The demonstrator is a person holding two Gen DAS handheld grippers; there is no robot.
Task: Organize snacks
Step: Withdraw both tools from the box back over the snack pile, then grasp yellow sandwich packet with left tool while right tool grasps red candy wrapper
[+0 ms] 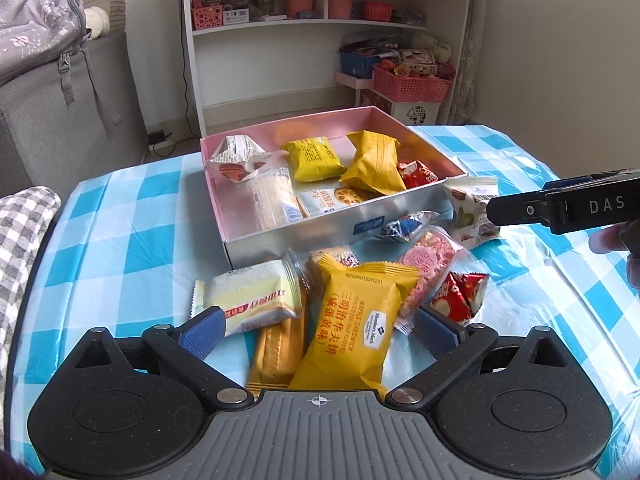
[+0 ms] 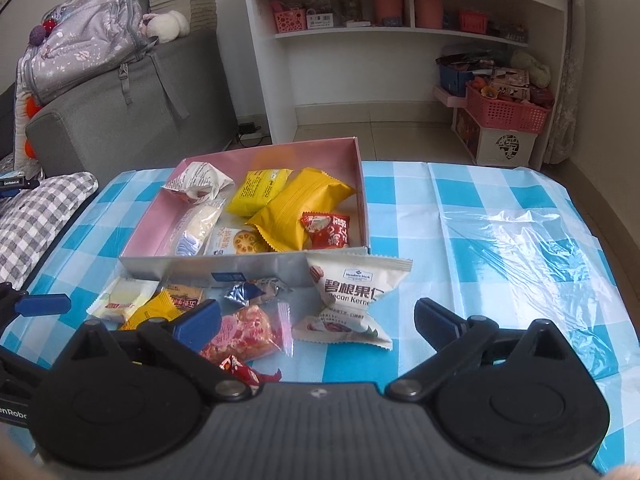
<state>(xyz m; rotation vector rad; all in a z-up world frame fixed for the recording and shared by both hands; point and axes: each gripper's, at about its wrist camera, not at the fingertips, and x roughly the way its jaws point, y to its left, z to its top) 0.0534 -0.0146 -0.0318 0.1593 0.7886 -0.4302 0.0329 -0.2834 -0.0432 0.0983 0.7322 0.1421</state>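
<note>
A pink-lined box (image 1: 404, 123) (image 2: 362, 184) holds several snack packs on the blue checked table. Loose packs lie in front of it. My left gripper (image 1: 318, 330) is open, its fingers on either side of a yellow waffle sandwich pack (image 1: 354, 328), just above the pile. A white cake pack (image 1: 252, 298) lies by its left finger, a red pack (image 1: 460, 296) by its right. My right gripper (image 2: 318, 326) is open over a white pecan kernel pack (image 2: 354, 296) and a pink pack (image 2: 244, 332). The right gripper's side also shows in the left wrist view (image 1: 560, 206).
A grey sofa (image 2: 132, 120) with a backpack stands at the left, a checked cushion (image 2: 36, 220) at the table's left edge. A white shelf unit (image 2: 404, 40) and pink baskets (image 2: 504, 112) stand behind. Crinkled plastic sheet (image 2: 520, 240) covers the table's right side.
</note>
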